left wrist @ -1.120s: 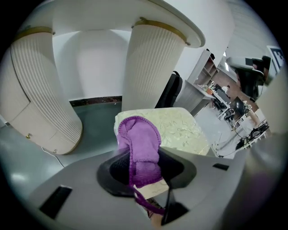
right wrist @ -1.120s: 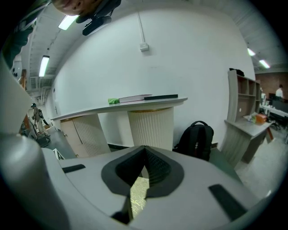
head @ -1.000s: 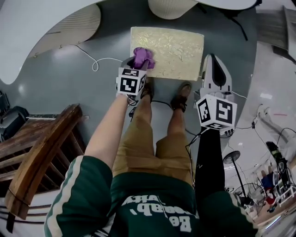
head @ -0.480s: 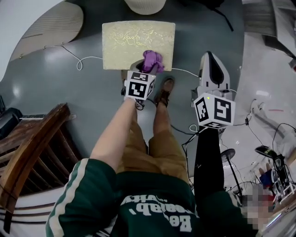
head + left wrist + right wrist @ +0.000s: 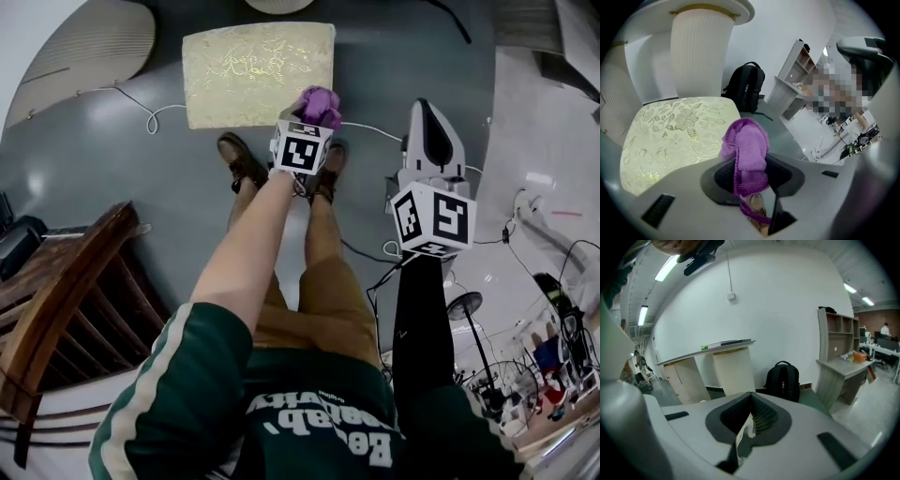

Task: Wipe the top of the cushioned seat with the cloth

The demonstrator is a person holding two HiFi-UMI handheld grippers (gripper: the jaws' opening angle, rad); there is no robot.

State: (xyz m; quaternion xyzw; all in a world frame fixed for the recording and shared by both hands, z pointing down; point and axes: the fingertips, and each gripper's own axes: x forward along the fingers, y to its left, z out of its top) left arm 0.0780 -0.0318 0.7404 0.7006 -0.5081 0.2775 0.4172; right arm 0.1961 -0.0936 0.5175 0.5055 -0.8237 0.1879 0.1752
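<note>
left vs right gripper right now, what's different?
The left gripper is shut on the purple cloth; the right gripper has its jaws together on nothing. The left gripper sits at the near corner of the cushioned seat; the right gripper hangs apart from the seat, off to the side. Both carry a marker cube.

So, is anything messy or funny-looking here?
Only a little: a loose white cable snakes over the floor beside the cushioned seat, close to the person's shoes. Nothing looks spilled or broken.

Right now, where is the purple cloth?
Head view: the fuzzy purple cloth is pinched in the left gripper, by the near right corner of the pale gold cushioned seat.
</note>
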